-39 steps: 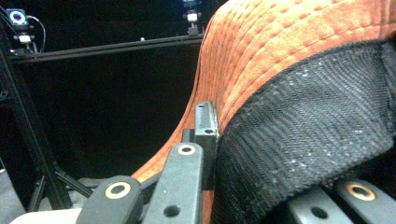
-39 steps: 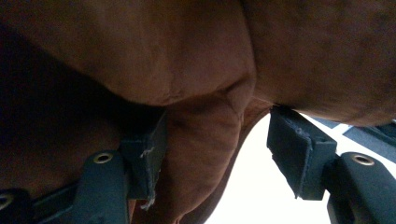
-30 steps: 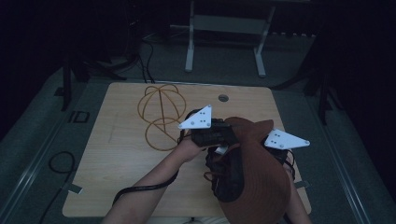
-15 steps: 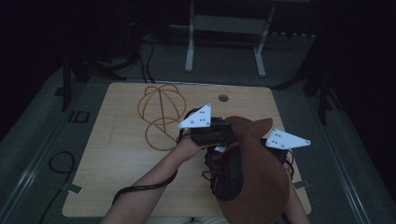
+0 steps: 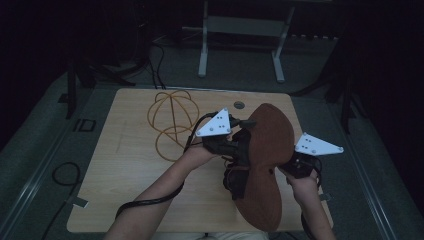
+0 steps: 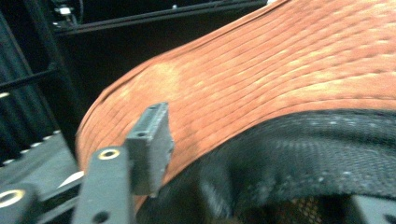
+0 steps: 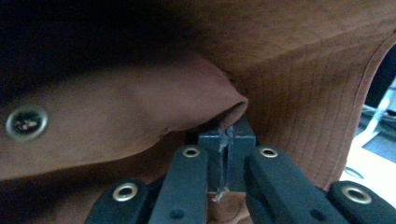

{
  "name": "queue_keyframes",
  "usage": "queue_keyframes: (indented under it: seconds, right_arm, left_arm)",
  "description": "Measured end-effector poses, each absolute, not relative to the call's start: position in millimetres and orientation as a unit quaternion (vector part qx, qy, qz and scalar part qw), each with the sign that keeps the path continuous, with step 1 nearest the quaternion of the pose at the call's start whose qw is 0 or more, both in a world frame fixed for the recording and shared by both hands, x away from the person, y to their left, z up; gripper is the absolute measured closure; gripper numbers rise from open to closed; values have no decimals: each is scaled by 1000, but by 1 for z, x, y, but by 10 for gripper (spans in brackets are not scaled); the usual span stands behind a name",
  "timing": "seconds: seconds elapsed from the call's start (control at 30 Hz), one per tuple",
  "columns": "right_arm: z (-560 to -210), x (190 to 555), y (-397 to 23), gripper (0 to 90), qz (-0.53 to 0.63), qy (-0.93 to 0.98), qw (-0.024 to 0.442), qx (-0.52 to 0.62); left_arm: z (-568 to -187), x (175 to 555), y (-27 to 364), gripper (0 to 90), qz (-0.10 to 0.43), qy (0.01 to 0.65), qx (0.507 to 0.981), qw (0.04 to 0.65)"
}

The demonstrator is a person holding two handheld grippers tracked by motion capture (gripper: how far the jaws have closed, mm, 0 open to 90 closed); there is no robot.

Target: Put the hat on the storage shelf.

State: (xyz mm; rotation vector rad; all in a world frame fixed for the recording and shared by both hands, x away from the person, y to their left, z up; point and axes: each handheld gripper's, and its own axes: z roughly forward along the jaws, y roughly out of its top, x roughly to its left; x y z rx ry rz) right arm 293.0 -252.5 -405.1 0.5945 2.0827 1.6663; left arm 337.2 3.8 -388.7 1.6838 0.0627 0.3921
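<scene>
A brown brimmed hat [image 5: 267, 150] with a black mesh lining [image 6: 299, 154] hangs above the table [image 5: 130, 170] between my two grippers. In the high view, my left gripper [image 5: 239, 150] reaches into the hat's underside from the left. In the left gripper view, its jaws stand wide apart and open, with the black inner band between them and one pad [image 6: 149, 149] lying against the stitched brim [image 6: 280, 79]. My right gripper [image 7: 227, 140] is shut on a fold of the hat's brown cloth [image 7: 140, 102]. From above, the right gripper [image 5: 289, 169] sits at the hat's right edge.
An orange wire frame [image 5: 172, 122] lies on the far left part of the wooden table. A round cable hole [image 5: 239, 105] is near the far edge. A metal stand [image 5: 240, 30] rises from the floor beyond the table. A metal eyelet [image 7: 26, 122] sits in the hat cloth.
The hat has turned more on edge, and its brim now reaches farther toward the far side of the table. Both hands have barely shifted.
</scene>
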Motion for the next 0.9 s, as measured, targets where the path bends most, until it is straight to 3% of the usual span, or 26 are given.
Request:
queue_keyframes:
  seconds: [0.37, 0.47, 0.57, 0.9]
  right_arm:
    - [-396, 292, -269, 878, 612, 725, 218, 230]
    - [-393, 292, -276, 878, 618, 716, 223, 237]
    - [-389, 292, -280, 878, 622, 708, 229, 244]
    - [-372, 302, -285, 878, 630, 691, 248, 253]
  left_arm:
    - [-385, 336, 31, 278, 205, 87, 736, 640]
    - [-383, 334, 42, 181, 202, 120, 722, 651]
    - [-380, 328, 51, 140, 216, 135, 720, 646]
    - [-376, 294, 103, 73, 249, 174, 720, 624]
